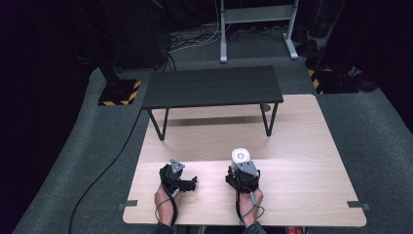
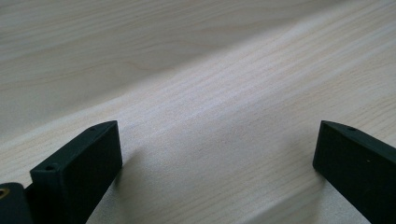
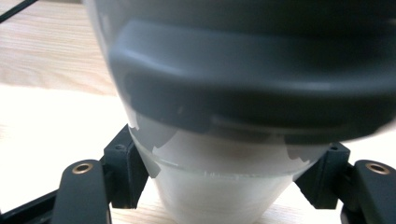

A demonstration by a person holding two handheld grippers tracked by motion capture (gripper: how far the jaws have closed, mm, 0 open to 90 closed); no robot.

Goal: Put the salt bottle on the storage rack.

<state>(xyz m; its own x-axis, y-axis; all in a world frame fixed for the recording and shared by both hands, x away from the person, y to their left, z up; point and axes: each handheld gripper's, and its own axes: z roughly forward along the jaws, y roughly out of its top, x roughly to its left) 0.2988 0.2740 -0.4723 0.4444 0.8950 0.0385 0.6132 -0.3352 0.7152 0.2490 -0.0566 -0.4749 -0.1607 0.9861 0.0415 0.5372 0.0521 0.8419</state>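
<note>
Overhead camera; two close tabletop views

A white cup-like container with a dark grey band stands upright on the wooden table, clamped by the right gripper.

The worktop is pale wood with fine grain lines and a smooth, matt top. The small bench at the far side has a dark matt top on thin black metal legs. Each hand-held gripper, left and right, has black matt plastic jaws. The cup looks like smooth, shiny plastic, milky white below a dark grey band. The floor is rough grey carpet.
</note>
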